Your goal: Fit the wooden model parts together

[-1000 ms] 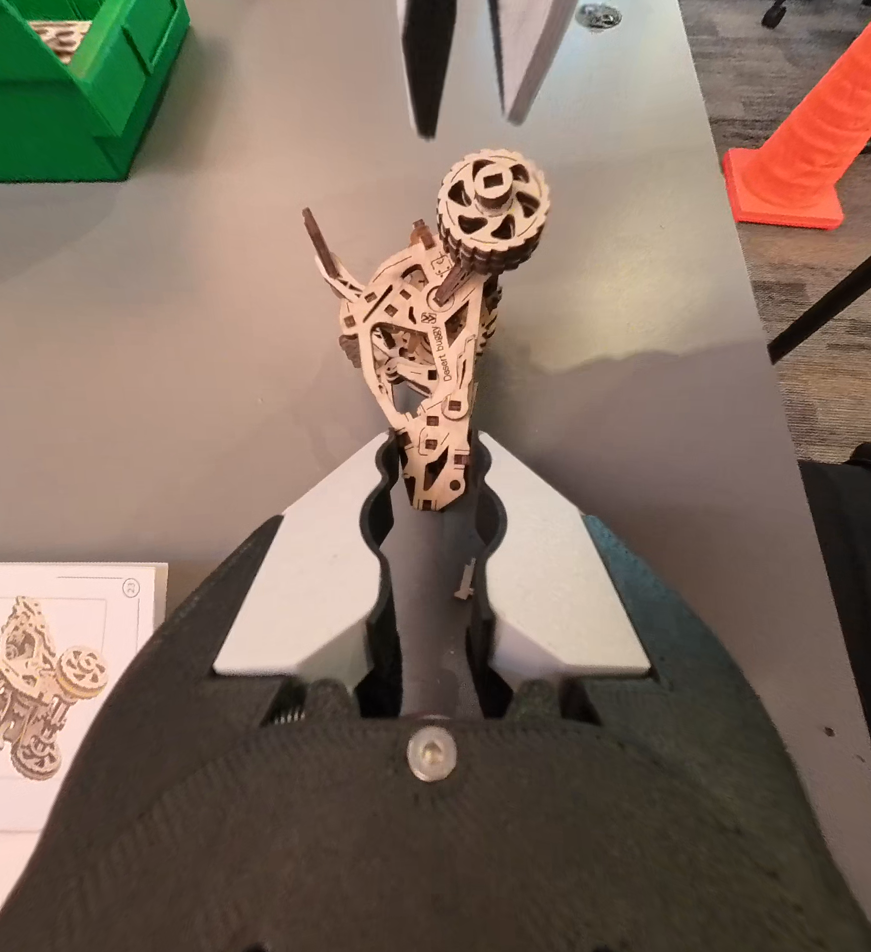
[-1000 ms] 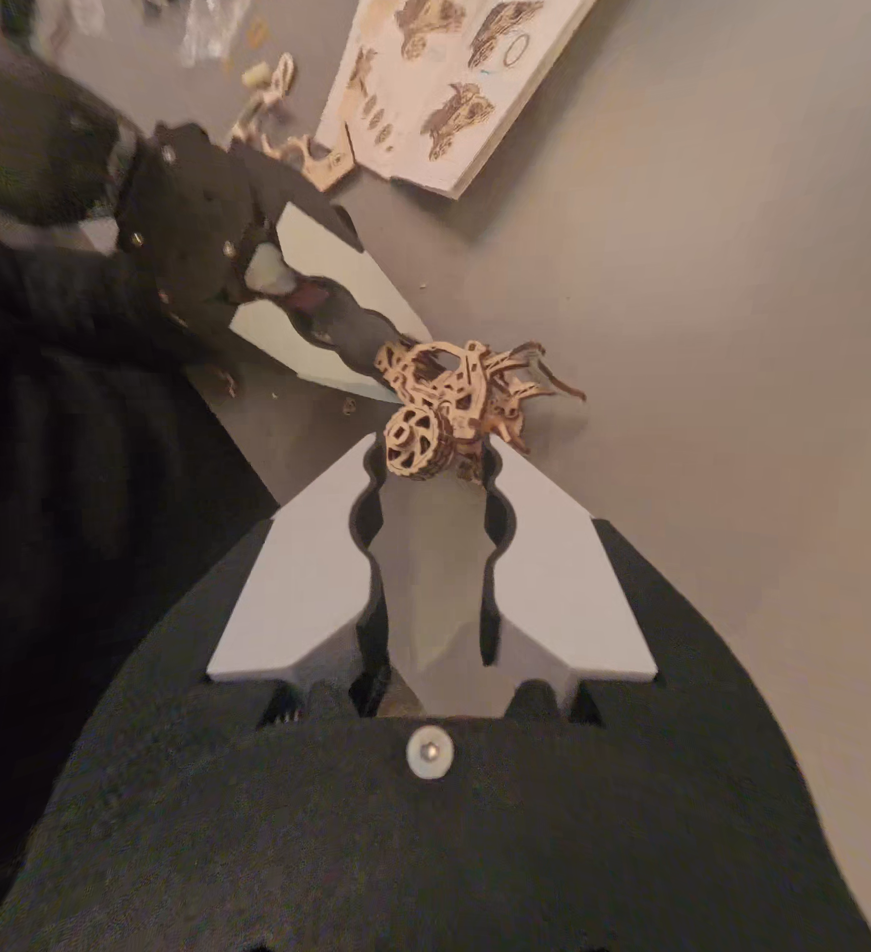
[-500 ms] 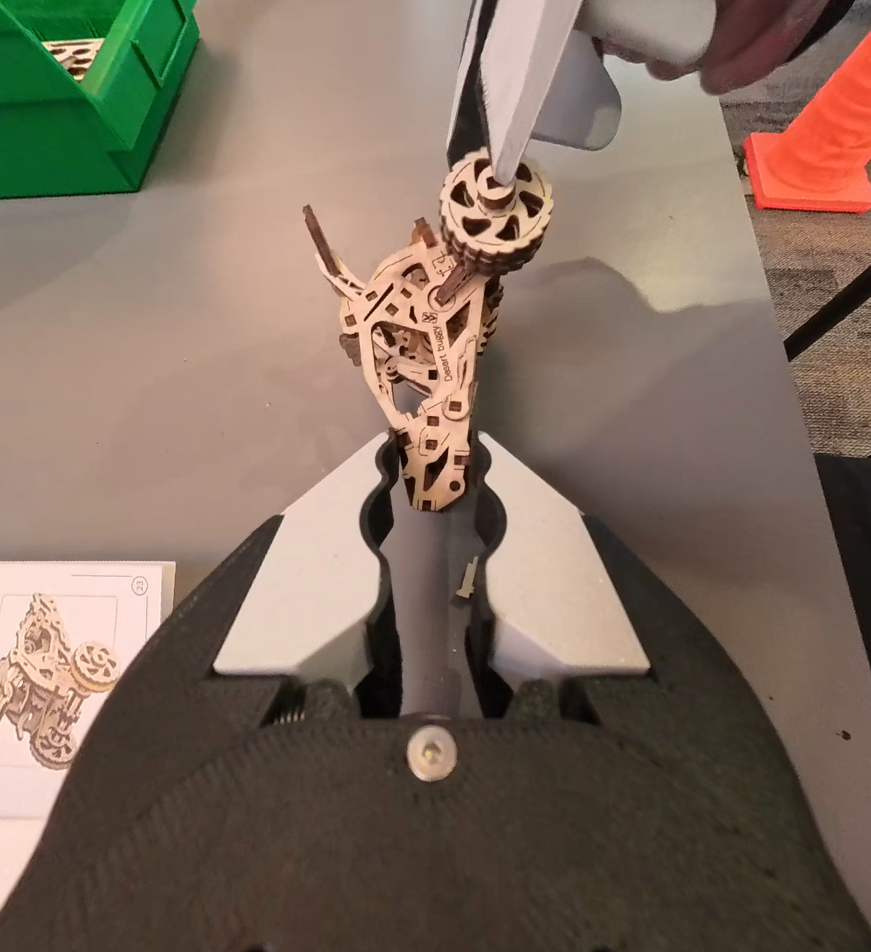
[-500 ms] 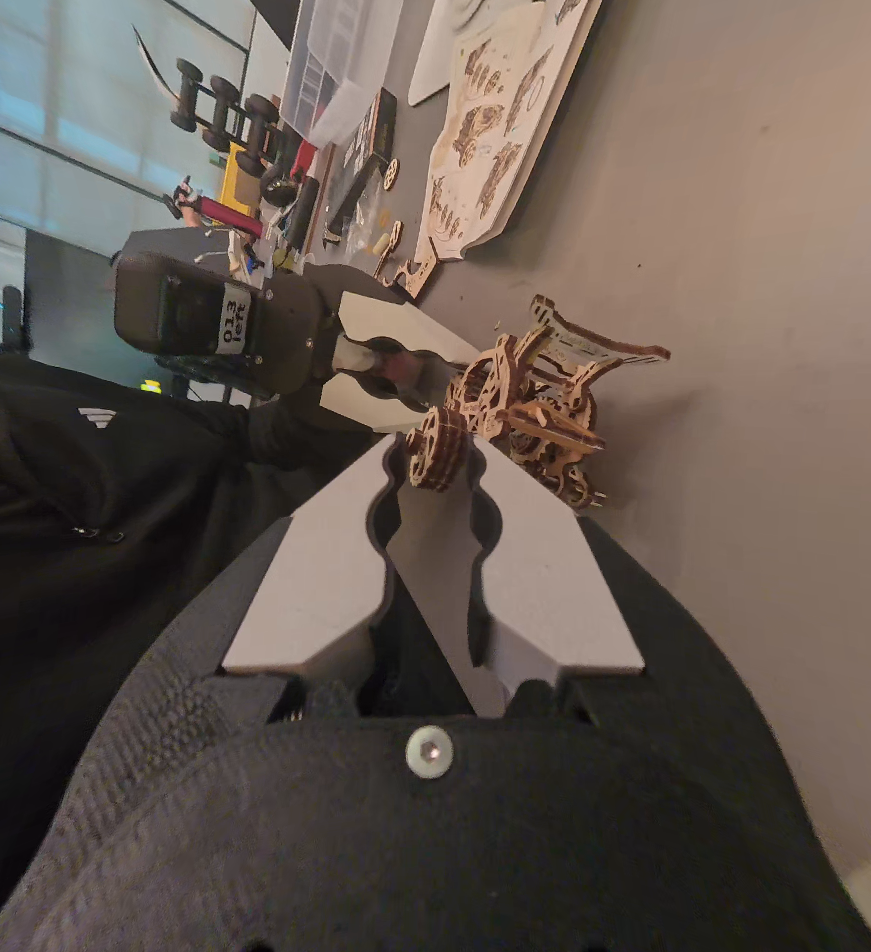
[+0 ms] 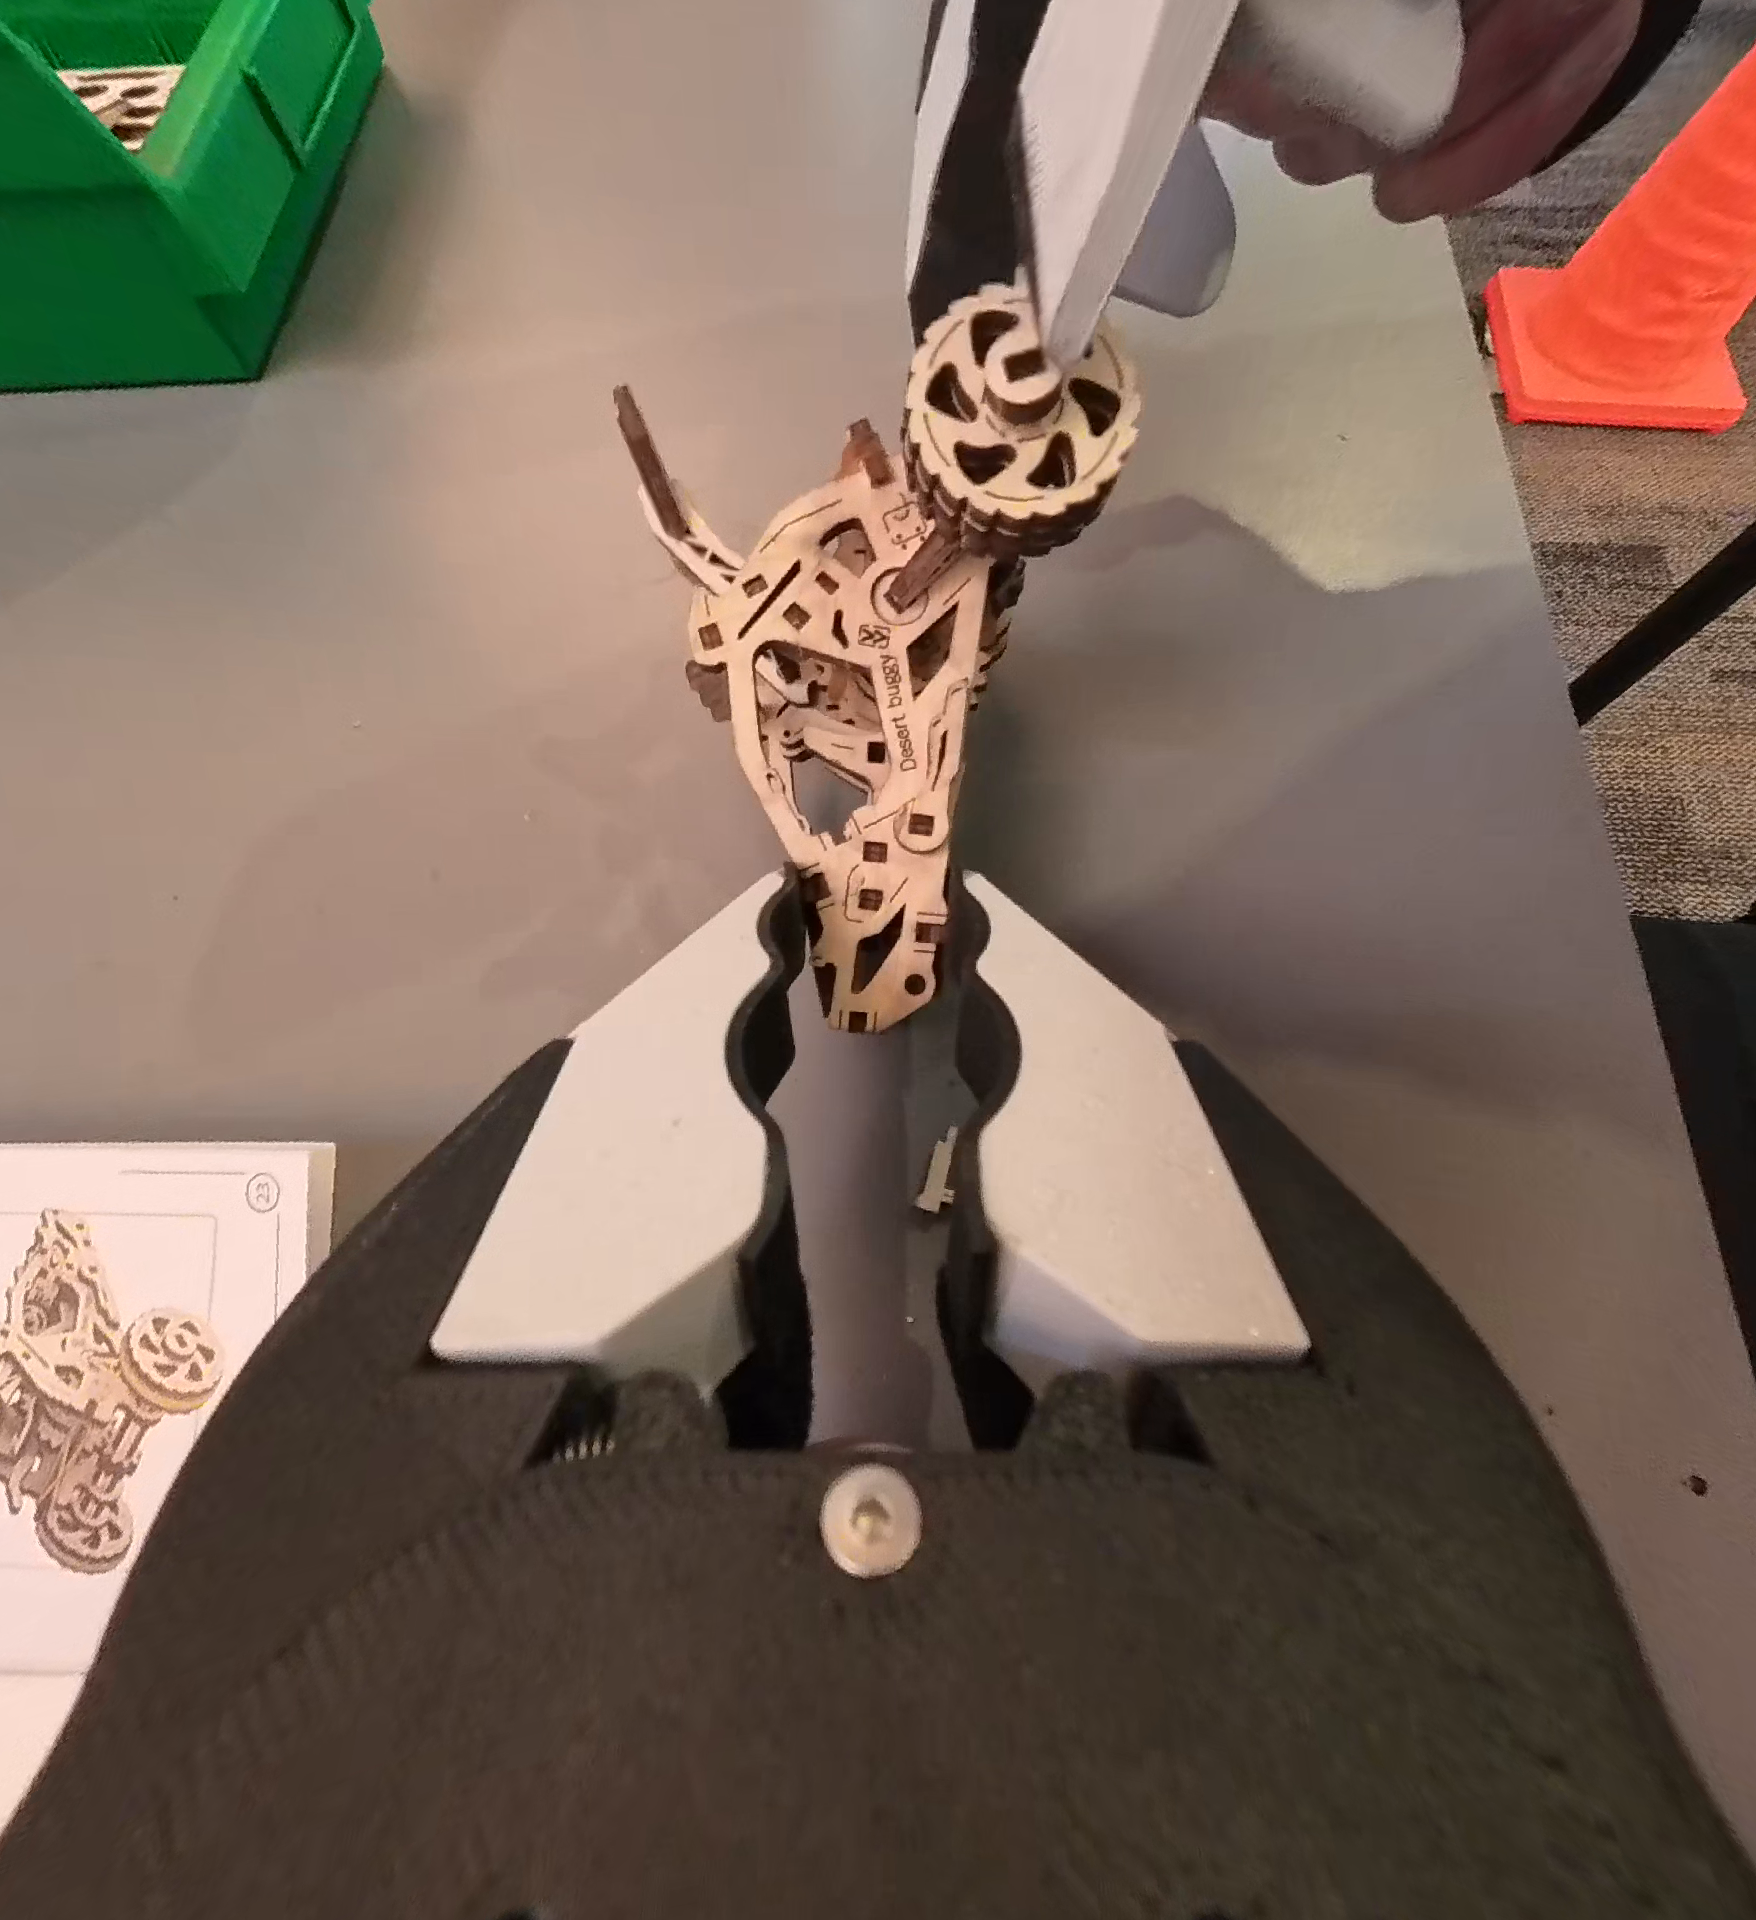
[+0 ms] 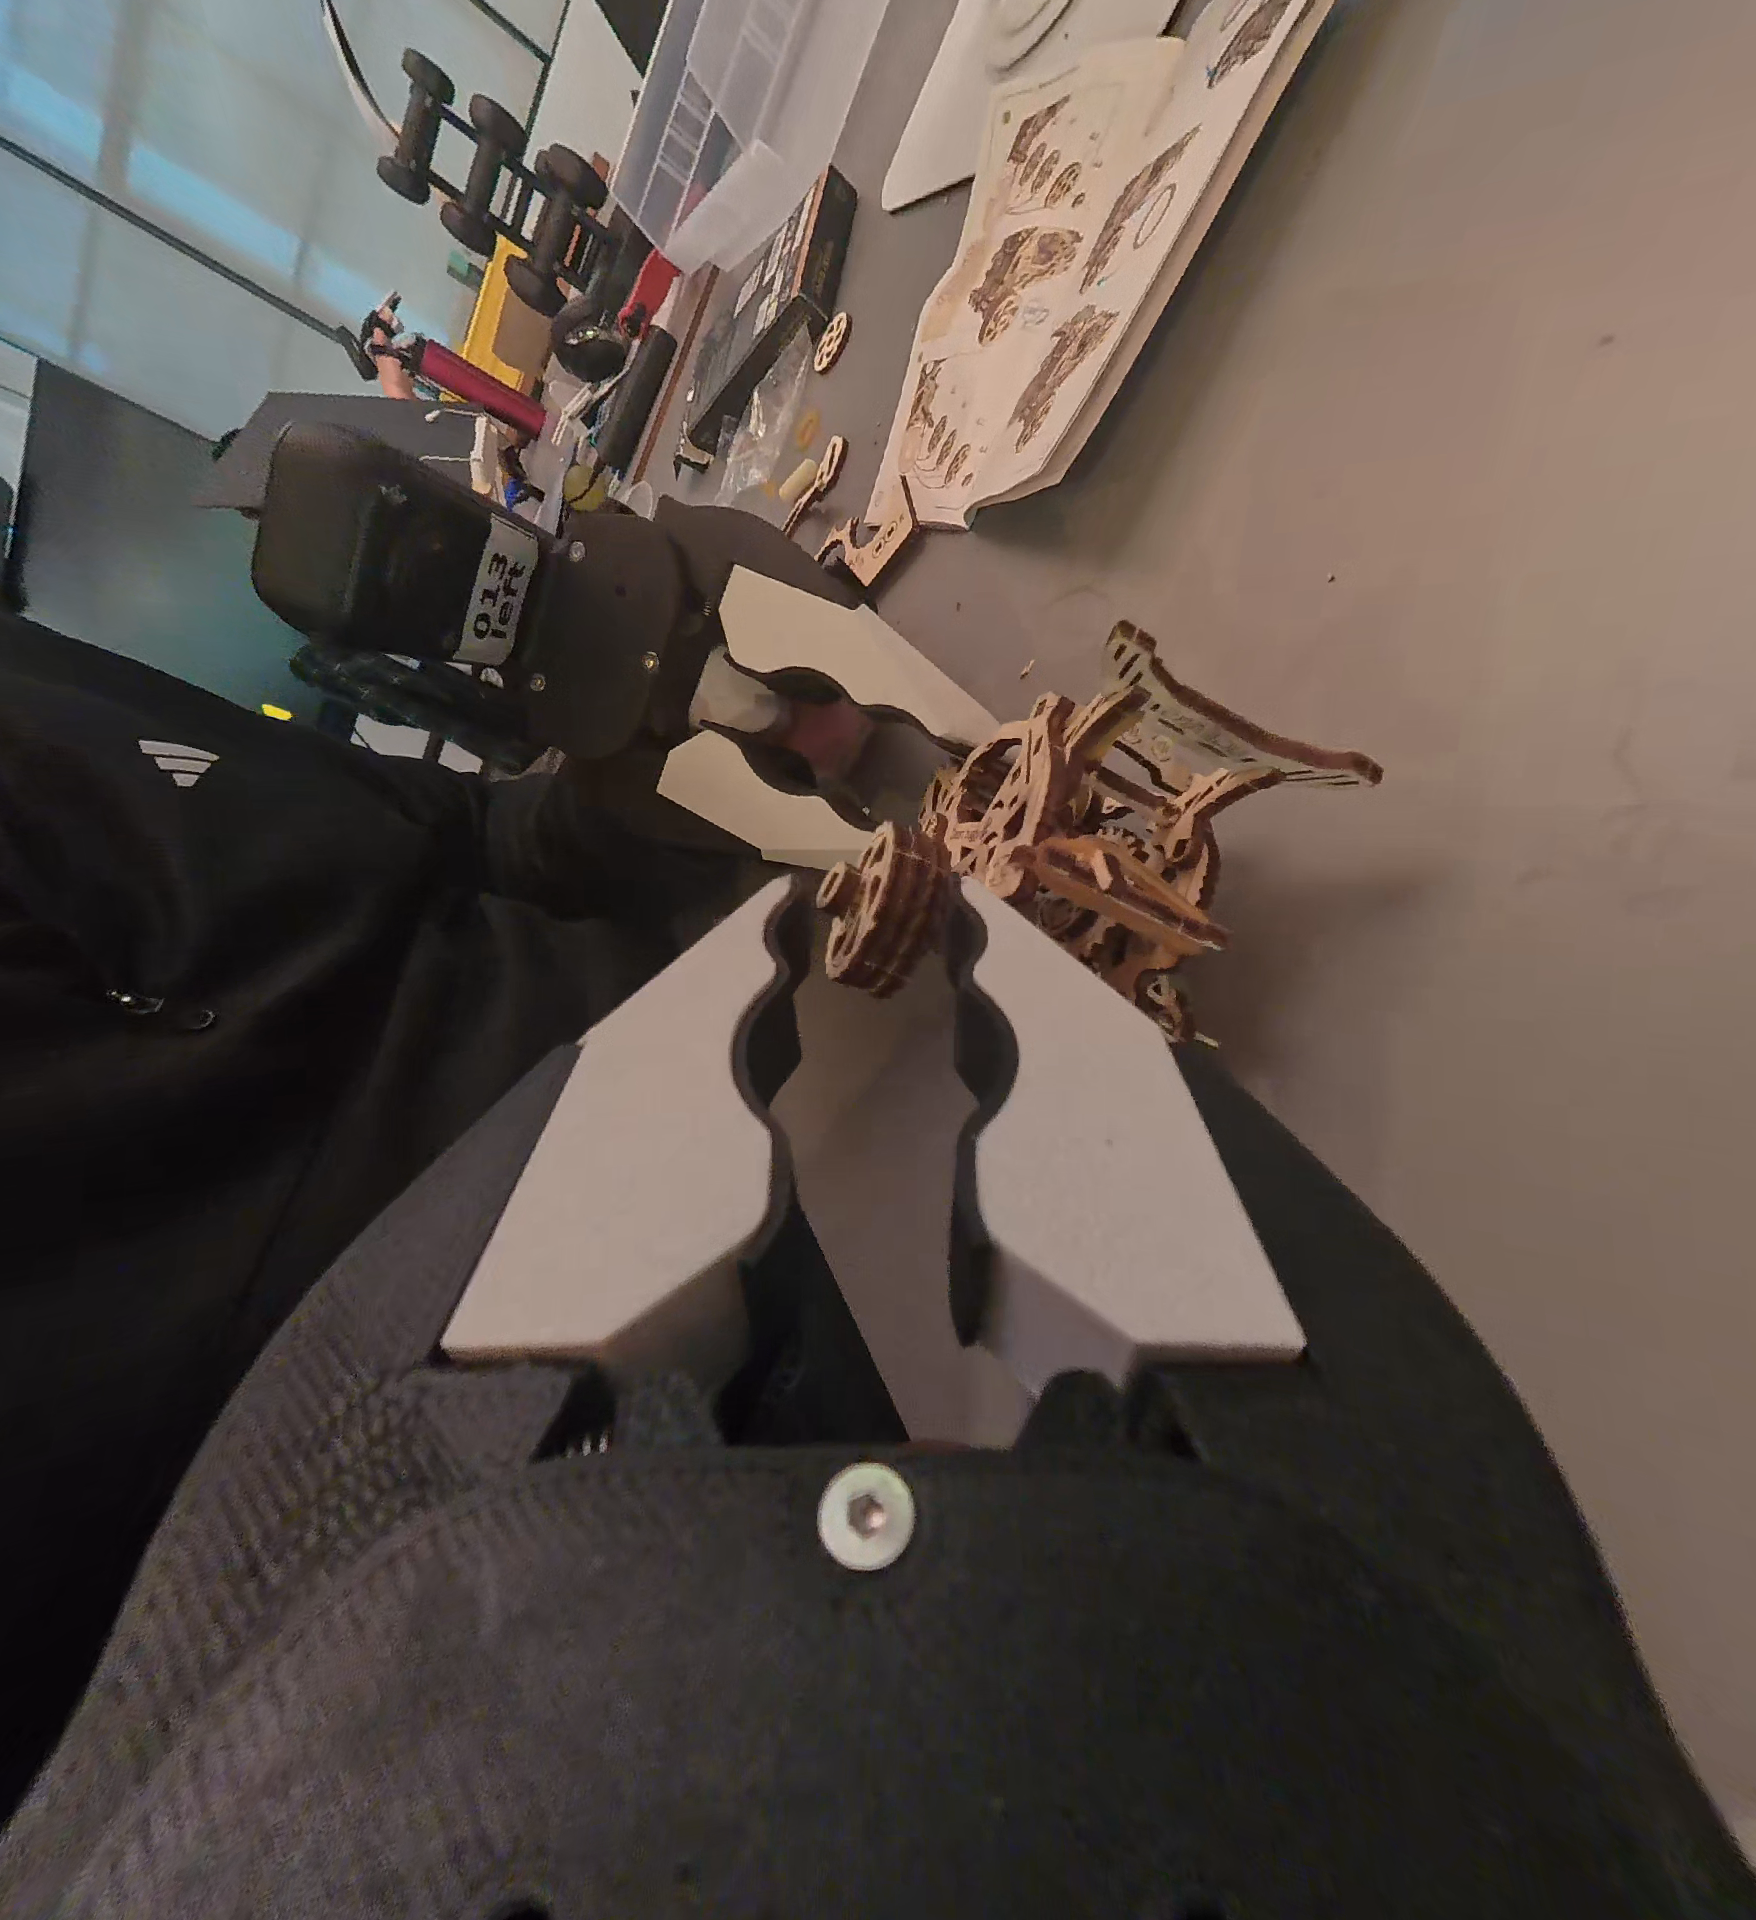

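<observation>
My left gripper (image 5: 876, 935) is shut on the narrow lower end of the wooden buggy model (image 5: 853, 665) and holds it upright above the grey table (image 5: 334, 727). A toothed wooden wheel (image 5: 1019, 426) sits on an axle at the model's top. My right gripper (image 6: 874, 920) comes from above and is shut across the width of that wheel (image 6: 879, 925). The right gripper also shows in the left wrist view (image 5: 1009, 312), and the left gripper shows in the right wrist view (image 6: 931, 774), holding the model (image 6: 1082, 831).
A green bin (image 5: 126, 208) with wooden sheets stands at the far left. An instruction sheet (image 5: 105, 1403) lies near left. A small wooden bit (image 5: 941, 1169) lies under my left fingers. An orange cone (image 5: 1663, 260) stands on the floor. Loose parts (image 6: 832, 478) and a parts sheet (image 6: 1061, 260) lie beyond. The gap from one gripper's tips to the other's is roughly 7 cm. My left tips are roughly 6 cm from the small wooden bit (image 5: 941, 1169).
My right gripper swung down over the model, narrowed its fingers and closed on the wheel. My left gripper kept hold of the model and barely moved.
</observation>
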`<control>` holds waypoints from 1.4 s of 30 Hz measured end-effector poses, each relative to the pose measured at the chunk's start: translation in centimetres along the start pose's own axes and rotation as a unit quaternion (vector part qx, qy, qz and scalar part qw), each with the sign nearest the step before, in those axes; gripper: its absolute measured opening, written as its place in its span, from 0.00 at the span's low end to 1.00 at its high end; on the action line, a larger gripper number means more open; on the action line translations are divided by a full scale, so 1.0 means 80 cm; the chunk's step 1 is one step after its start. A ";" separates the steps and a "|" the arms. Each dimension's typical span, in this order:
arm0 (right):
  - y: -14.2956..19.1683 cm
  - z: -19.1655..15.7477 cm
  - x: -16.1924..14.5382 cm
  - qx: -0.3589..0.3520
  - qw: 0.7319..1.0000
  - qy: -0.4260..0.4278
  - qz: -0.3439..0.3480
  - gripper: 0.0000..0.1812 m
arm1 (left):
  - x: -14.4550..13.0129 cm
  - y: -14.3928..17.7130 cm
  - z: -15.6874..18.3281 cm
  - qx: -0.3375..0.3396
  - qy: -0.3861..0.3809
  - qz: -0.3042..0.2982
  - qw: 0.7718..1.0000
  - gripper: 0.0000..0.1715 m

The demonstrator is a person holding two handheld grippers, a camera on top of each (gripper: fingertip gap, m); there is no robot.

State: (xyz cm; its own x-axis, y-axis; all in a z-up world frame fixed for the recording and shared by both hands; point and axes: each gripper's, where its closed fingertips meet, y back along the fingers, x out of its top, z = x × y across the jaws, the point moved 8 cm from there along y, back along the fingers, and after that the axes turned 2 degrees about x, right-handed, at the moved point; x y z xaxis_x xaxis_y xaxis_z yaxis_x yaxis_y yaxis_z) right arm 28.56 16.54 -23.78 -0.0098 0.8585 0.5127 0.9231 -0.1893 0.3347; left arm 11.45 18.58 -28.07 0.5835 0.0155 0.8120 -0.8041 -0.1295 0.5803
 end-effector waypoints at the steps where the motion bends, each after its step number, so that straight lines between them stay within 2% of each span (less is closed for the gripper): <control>1: -0.001 0.000 -0.001 -0.002 1.000 -0.002 0.001 0.14 | 0.000 0.000 0.000 0.001 0.001 -0.001 1.000 0.13; 2: -0.001 -0.001 -0.002 -0.002 1.000 -0.002 -0.001 0.16 | 0.000 0.000 -0.001 0.001 0.001 0.000 1.000 0.13; 4: -0.003 -0.001 -0.002 -0.021 1.000 0.008 -0.003 0.12 | 0.000 0.000 0.000 0.002 0.000 -0.001 1.000 0.13; 19: -0.001 0.003 -0.005 -0.030 0.999 -0.003 0.011 0.11 | 0.000 0.000 -0.001 -0.002 0.005 0.000 1.000 0.14; 28: -0.002 0.007 -0.002 -0.007 0.999 -0.037 0.016 0.11 | 0.000 0.007 -0.006 -0.036 0.023 0.020 0.999 0.15; 30: -0.003 0.008 -0.001 -0.008 0.999 -0.038 0.018 0.12 | 0.004 0.019 -0.014 -0.049 0.046 0.044 0.997 0.20; 34: -0.007 0.010 0.000 0.004 0.999 -0.041 0.020 0.12 | 0.028 0.049 -0.035 -0.090 0.122 0.129 0.980 0.16; 39: -0.008 0.010 0.001 0.005 0.999 -0.037 0.019 0.12 | 0.056 0.021 -0.030 -0.171 0.196 0.145 0.955 0.16; 42: -0.008 0.011 0.001 0.009 0.999 -0.036 0.022 0.12 | 0.059 0.007 -0.034 -0.188 0.223 0.137 0.947 0.13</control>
State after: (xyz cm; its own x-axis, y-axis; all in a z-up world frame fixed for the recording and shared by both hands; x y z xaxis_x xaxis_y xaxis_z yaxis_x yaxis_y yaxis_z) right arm 28.27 17.13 -24.65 0.0584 0.8815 0.4685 0.9291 -0.2197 0.2976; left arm 13.45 21.24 -23.71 0.3089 0.4603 0.8323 -0.9508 0.1716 0.2579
